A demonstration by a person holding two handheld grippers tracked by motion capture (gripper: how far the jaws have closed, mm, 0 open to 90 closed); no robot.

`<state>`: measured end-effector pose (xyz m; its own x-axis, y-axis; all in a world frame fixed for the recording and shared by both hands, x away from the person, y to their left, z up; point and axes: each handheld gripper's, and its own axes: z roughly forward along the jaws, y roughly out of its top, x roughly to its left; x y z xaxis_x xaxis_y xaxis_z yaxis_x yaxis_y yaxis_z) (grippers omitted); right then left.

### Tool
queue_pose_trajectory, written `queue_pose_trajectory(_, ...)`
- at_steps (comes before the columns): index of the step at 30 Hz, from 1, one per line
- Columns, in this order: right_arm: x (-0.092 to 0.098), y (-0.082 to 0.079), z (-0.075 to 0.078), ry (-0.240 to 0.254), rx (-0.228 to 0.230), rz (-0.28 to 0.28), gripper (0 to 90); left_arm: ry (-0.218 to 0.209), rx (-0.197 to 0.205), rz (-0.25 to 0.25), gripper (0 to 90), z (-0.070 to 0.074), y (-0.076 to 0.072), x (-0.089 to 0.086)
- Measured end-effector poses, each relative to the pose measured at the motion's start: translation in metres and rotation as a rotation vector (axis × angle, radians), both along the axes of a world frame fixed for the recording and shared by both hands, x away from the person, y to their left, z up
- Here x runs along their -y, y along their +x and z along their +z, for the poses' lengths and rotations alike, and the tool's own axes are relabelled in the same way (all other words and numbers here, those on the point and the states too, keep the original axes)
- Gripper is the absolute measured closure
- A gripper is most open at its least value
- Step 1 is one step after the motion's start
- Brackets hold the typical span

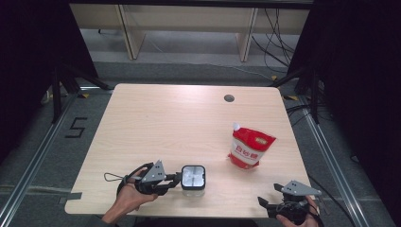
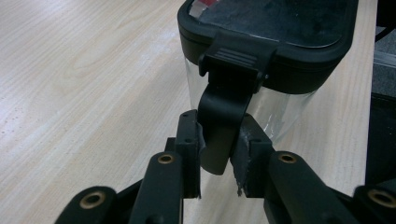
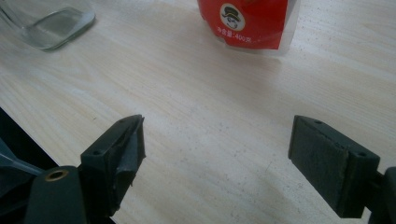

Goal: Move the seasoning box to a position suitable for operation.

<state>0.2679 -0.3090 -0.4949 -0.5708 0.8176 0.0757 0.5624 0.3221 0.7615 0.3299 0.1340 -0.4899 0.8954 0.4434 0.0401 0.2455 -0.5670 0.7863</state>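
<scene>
Near the table's (image 1: 156, 118) front edge, the left gripper (image 1: 176, 180) pinches the black latch (image 2: 223, 116) of a clear, black-lidded container (image 1: 193, 177). Right gripper (image 1: 265, 204), at the near right corner, gapes wide with nothing in it, the red pouch (image 1: 249, 147) standing farther back.

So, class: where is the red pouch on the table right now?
In the high view the red pouch stands on the right half of the table, right of and beyond the clear container, nearer than the round hole.
</scene>
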Motion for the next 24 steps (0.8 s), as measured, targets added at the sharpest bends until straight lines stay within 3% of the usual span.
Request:
queue_pose_trajectory(5,-0.002,-0.001,0.001,0.024,-0.02,0.004,19.4,-0.018,-0.006,0.003,72.4,-0.001,-0.002,0.004)
queue_pose_trajectory(6,-0.004,-0.004,0.002,0.032,-0.044,-0.017,19.3,-0.018,-0.006,0.003,72.1,-0.001,-0.002,0.004)
queue_pose_trajectory(8,-0.004,-0.003,0.002,0.034,-0.031,-0.001,19.3,-0.031,-0.003,0.006,70.3,-0.003,-0.003,0.004)
queue_pose_trajectory(10,-0.004,-0.003,0.002,0.037,-0.03,0.001,19.2,-0.005,0.008,0.017,63.3,-0.001,-0.004,0.003)
queue_pose_trajectory(11,-0.004,-0.003,0.002,0.039,-0.031,0.001,19.1,-0.029,0.001,0.02,61.1,-0.001,-0.005,0.003)
queue_pose_trajectory(13,-0.003,-0.003,0.002,0.032,-0.026,-0.001,19.0,-0.016,0.002,0.026,55.6,0.001,-0.005,0.001)
queue_pose_trajectory(15,-0.001,-0.001,0.001,0.024,0.008,0.015,18.9,-0.042,-0.01,0.04,49.3,0.003,-0.008,-0.002)
queue_pose_trajectory(19,0.0,-0.001,0.001,0.024,0.01,0.02,18.9,-0.036,-0.027,0.044,41.5,0.007,-0.011,-0.005)
queue_pose_trajectory(20,0.0,-0.001,0.001,0.024,0.012,0.022,18.8,-0.053,-0.026,0.073,40.3,0.009,-0.013,-0.006)
queue_pose_trajectory(23,0.0,0.0,0.001,0.026,0.013,0.024,18.7,-0.068,-0.029,0.074,38.7,0.013,-0.014,-0.007)
queue_pose_trajectory(24,0.0,-0.002,0.001,0.04,-0.006,0.008,18.6,-0.082,-0.03,0.09,38.6,0.018,-0.015,-0.009)
